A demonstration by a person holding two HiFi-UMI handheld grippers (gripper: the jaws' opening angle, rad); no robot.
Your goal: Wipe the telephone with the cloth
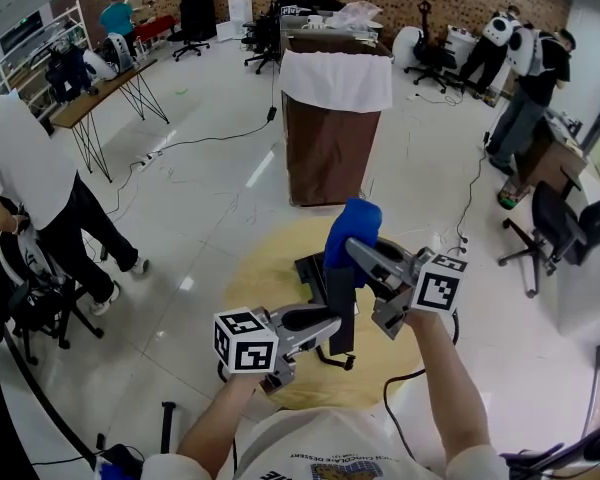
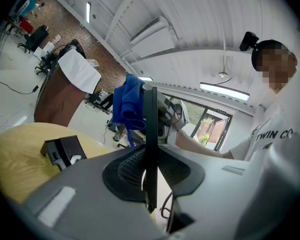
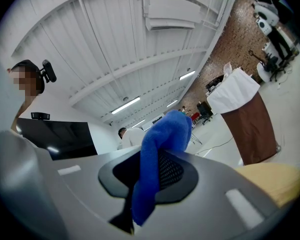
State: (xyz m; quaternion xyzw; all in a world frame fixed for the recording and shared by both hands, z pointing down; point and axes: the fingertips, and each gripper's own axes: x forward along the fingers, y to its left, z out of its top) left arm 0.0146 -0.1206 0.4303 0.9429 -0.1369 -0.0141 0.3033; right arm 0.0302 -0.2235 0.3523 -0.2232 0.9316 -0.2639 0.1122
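While cloth (image 3: 162, 134) sits between right fingers (image 3: 225, 184) | handset (image 2: 150, 134) clamped between left fingers (image 2: 85, 184)

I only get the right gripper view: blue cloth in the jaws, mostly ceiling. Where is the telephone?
Observer: Its black base sits on the round wooden table.
Operator: And the other hand?
Observer: The left hand-held gripper is clamped on a thin black piece, probably the handset.
Operator: Is the cloth on it?
Observer: The cloth sits right beside the handset's upper end; contact I cannot confirm.
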